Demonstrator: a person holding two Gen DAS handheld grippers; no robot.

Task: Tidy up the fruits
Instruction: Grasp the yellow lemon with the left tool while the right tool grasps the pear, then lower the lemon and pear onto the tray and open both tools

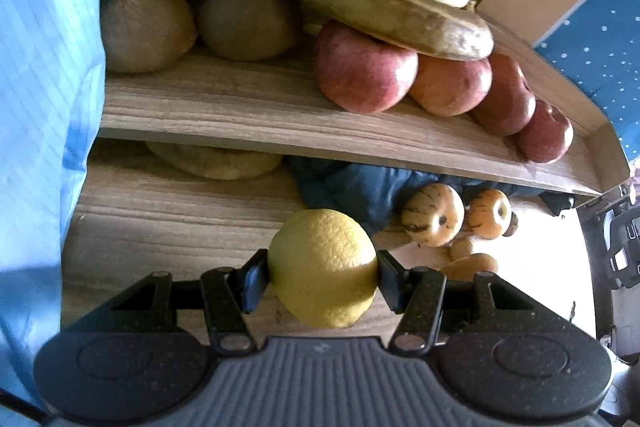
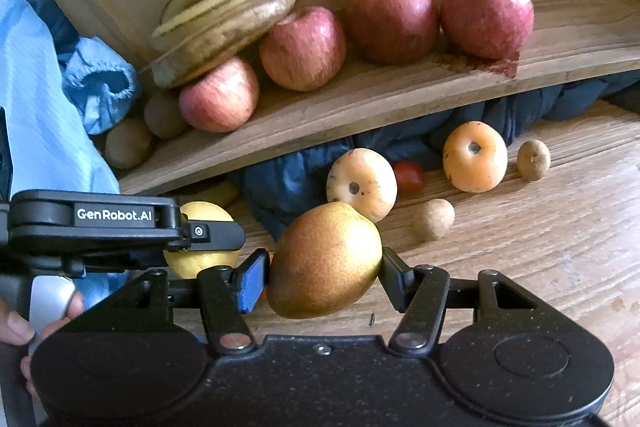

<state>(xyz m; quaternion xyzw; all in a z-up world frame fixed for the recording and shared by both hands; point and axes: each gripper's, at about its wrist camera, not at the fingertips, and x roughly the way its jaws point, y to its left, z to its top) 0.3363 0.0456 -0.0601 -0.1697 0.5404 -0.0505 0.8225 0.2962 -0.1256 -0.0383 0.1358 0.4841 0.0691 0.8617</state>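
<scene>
My left gripper [image 1: 322, 279] is shut on a yellow lemon [image 1: 322, 267], held above the wooden table [image 1: 160, 219] in front of the shelf [image 1: 256, 115]. In the right wrist view the same lemon [image 2: 200, 261] shows behind the left gripper's black finger. My right gripper [image 2: 324, 277] is shut on a golden-brown pear [image 2: 324, 261]. On the shelf [image 2: 360, 95] lie several red apples [image 2: 304, 47], a bunch of bananas [image 2: 224, 11] resting on one apple, and brown kiwis [image 1: 248, 19] at the left end.
Below the shelf, on the table [image 2: 540, 247], lie two orange round fruits [image 2: 474, 157], a small red tomato [image 2: 409, 177], small brown fruits [image 2: 434, 219] and dark blue cloth [image 2: 288, 179]. A person's light blue sleeve [image 1: 44, 67] fills the left side.
</scene>
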